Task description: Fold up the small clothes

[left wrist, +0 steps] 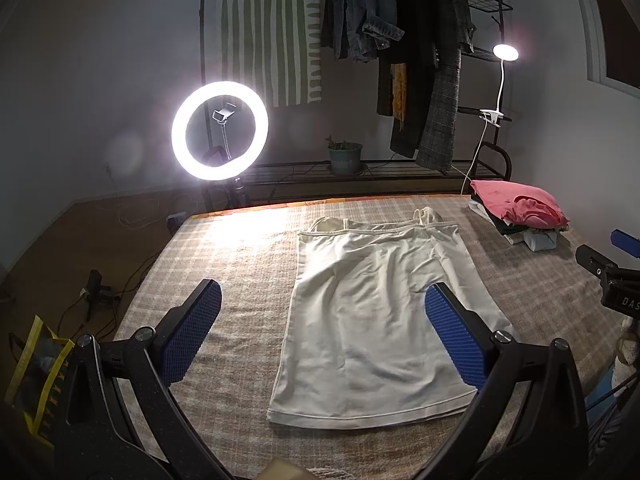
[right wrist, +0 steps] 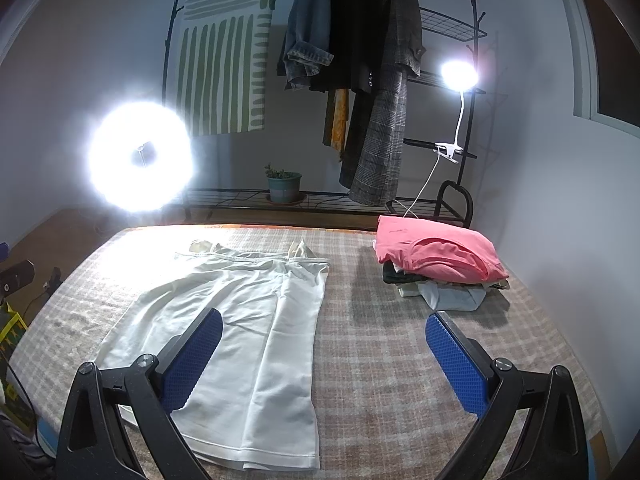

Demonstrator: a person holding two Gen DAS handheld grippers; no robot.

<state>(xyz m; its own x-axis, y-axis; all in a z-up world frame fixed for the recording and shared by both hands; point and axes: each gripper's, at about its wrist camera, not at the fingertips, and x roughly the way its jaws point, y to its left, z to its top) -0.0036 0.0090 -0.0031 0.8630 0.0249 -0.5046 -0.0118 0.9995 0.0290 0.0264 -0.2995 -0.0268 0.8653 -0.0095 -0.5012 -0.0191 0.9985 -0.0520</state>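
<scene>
A white strappy top (left wrist: 372,312) lies flat on the checked bed cover (left wrist: 224,248), hem toward me, straps at the far end. It also shows in the right wrist view (right wrist: 248,332). My left gripper (left wrist: 322,292) is open and empty, hovering above the top's lower left part. My right gripper (right wrist: 322,320) is open and empty, above the top's right edge and the bare cover (right wrist: 392,360). The right gripper's tip also shows at the right edge of the left wrist view (left wrist: 608,264).
A stack of folded clothes with a pink garment on top (right wrist: 436,256) sits at the far right of the bed. Beyond the bed stand a ring light (left wrist: 219,130), a clothes rack with hanging coats (left wrist: 400,40), a clip lamp (left wrist: 505,53) and a potted plant (left wrist: 345,156).
</scene>
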